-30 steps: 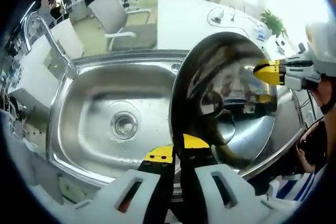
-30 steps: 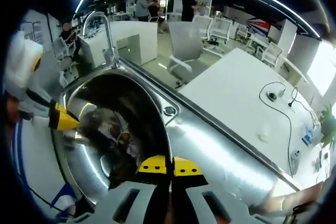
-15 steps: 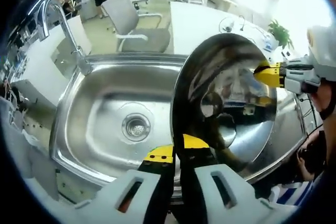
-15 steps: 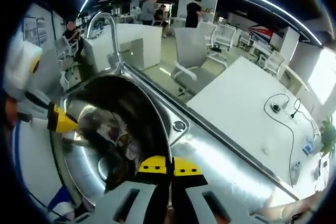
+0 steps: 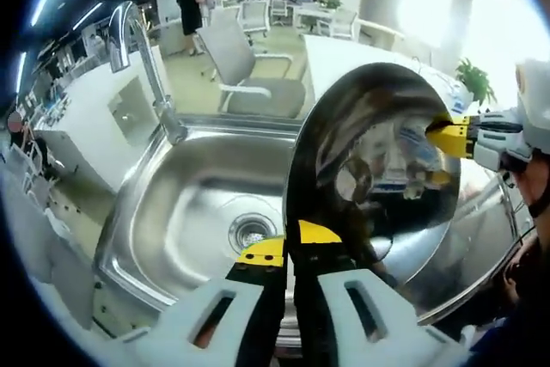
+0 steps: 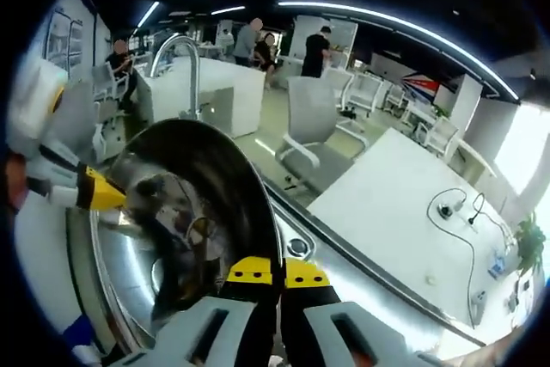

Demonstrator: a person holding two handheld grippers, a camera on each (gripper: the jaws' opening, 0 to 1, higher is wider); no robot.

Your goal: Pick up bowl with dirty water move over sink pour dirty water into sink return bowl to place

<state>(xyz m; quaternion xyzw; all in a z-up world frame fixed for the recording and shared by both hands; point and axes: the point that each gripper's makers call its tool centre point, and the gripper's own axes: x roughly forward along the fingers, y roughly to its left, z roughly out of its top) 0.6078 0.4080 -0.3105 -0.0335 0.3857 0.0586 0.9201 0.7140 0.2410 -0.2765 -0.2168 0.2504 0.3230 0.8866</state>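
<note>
My left claw [image 5: 290, 245] and right claw [image 6: 279, 272] stay clamped on the bowl [image 5: 369, 169], now tipped steeper over the sink [image 5: 198, 204]; pouring looks nearly done.

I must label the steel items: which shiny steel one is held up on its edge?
The bowl, pinched at opposite rims; the sink lies fixed in the counter.

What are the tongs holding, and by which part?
Both tongs, left and right, grip the steel bowl by its rim, on opposite sides.
</note>
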